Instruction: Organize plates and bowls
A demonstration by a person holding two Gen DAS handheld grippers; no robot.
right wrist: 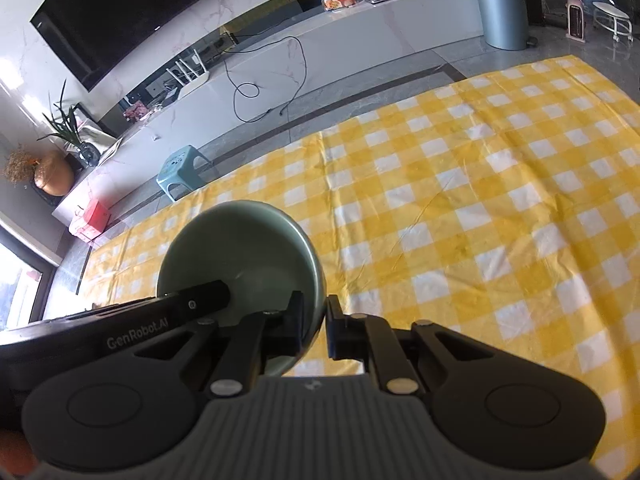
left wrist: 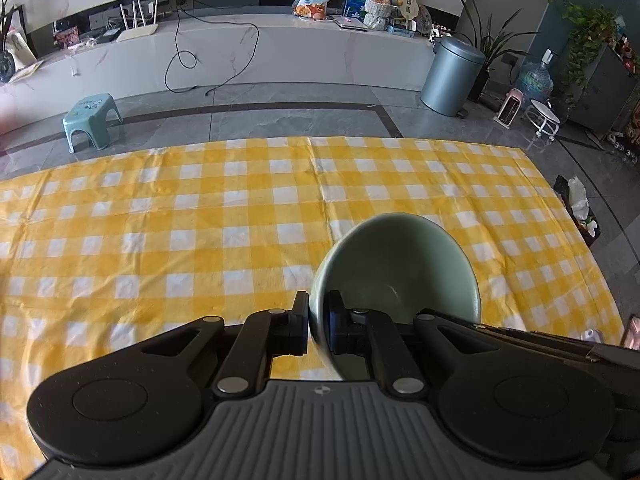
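One pale green bowl [left wrist: 400, 256] hangs tilted above the yellow checked tablecloth [left wrist: 200, 220], held from both sides. My left gripper [left wrist: 316, 300] is shut on the bowl's left rim, one pad outside the wall and one inside. A black part of the right gripper [left wrist: 560, 340] shows at the lower right. In the right wrist view the same bowl [right wrist: 240, 248] sits left of centre, and my right gripper [right wrist: 316, 304] is shut on its right rim. The left gripper's finger [right wrist: 200, 300] reaches into the bowl from the left. The tablecloth [right wrist: 480, 200] shows no other dishes.
Grey tiled floor lies beyond the table's far edge. A teal stool [left wrist: 92, 116] stands there on the left, a grey bin [left wrist: 452, 76] at the back right. A dark box with tissue [left wrist: 580, 208] stands off the table's right edge. A white media shelf runs along the wall.
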